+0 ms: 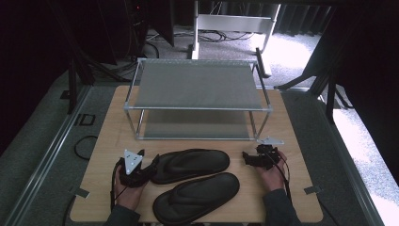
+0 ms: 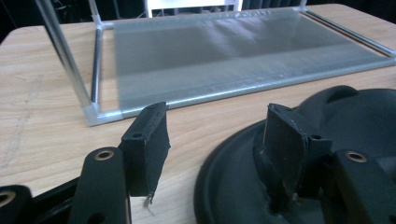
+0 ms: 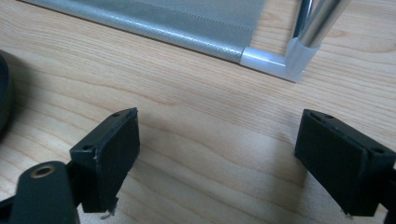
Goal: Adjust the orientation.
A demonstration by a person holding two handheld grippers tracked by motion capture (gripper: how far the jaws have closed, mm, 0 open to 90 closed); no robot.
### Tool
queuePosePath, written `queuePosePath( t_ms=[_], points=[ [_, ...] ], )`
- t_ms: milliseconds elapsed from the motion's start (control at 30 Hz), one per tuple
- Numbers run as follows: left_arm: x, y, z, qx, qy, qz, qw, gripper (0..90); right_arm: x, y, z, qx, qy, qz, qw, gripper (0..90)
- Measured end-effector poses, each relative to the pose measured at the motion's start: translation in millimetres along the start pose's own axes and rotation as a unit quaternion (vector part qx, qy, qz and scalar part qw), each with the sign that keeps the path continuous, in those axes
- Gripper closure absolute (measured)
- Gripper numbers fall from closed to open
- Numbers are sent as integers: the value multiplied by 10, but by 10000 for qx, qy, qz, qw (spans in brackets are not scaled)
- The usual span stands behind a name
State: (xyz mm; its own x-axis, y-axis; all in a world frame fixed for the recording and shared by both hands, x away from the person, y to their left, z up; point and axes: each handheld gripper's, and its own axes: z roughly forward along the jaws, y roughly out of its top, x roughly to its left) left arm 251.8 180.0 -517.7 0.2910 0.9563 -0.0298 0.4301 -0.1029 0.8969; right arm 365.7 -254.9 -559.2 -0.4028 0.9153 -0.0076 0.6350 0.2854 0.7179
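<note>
Two black flip-flops lie side by side on the wooden table (image 1: 108, 141), the far one (image 1: 193, 165) closer to the rack and the near one (image 1: 197, 197) by the front edge. My left gripper (image 1: 151, 165) is at the far flip-flop's left end. In the left gripper view its jaws (image 2: 215, 144) stand apart astride the sole's rim (image 2: 224, 158). One jaw rests on the sole and the other hangs over bare wood, clear of the rim. My right gripper (image 1: 245, 157) is open over bare table right of the flip-flops, with nothing between its jaws (image 3: 215, 149).
A two-shelf metal rack (image 1: 197, 84) with grey mesh shelves stands at the back of the table. Its lower shelf (image 2: 233, 51) is just beyond the left gripper, and its front right corner (image 3: 275, 63) is just beyond the right one. A dark floor with cables surrounds the table.
</note>
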Motion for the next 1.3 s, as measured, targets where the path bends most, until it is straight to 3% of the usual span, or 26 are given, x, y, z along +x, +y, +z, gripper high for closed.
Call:
queuePosePath(
  t_ms=[267, 767, 1300],
  points=[
    [-59, -28, -59, 97, -116, 199, 9997, 421, 3, -13, -15, -14, -48, 52, 10000, 151],
    [-158, -97, -142, 343, -424, 237, 9982, 457, 5, -23, -25, -12, -62, 67, 10000, 151],
    [-278, -126, 32, 652, -625, 309, 9954, 525, 3, -31, -35, -30, -81, 80, 9999, 167]
  ],
)
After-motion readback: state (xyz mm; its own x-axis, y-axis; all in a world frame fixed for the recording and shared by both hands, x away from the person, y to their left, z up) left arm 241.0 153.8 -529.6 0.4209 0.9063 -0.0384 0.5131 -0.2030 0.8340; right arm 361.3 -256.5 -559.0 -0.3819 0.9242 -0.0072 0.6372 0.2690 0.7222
